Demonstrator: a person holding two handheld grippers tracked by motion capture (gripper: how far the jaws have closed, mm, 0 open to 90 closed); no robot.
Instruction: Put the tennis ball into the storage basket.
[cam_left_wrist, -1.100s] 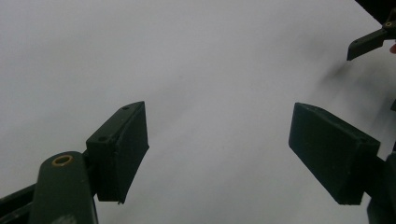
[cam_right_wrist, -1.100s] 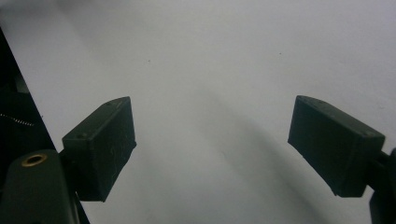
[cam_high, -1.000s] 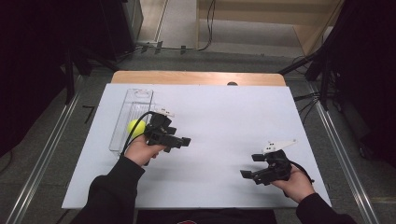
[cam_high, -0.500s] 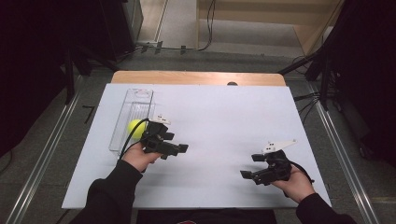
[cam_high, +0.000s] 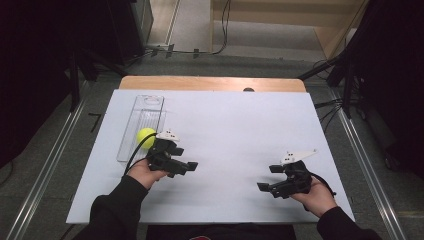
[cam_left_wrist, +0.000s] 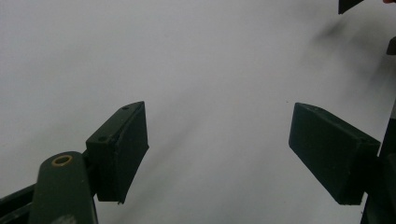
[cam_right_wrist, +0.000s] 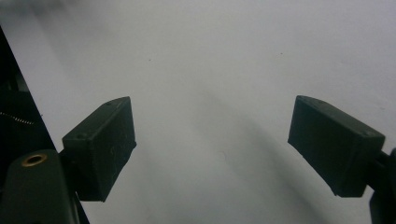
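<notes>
A yellow ball lies in a clear plastic tray on the left of the white table. My left gripper is held just right of the ball and apart from it, pointing toward the table's middle. In the left gripper view its jaws stand wide open over bare white surface. My right gripper hovers near the front right, pointing left. It is also open, with nothing between its pads.
The tray runs lengthwise along the table's left side. A wooden strip borders the far edge. Metal rails flank the table on both sides. The other gripper's jaw tips peek into the top right corner of the left gripper view.
My left gripper has drawn back toward the person, away from the tray and ball. The right gripper has stayed in place.
</notes>
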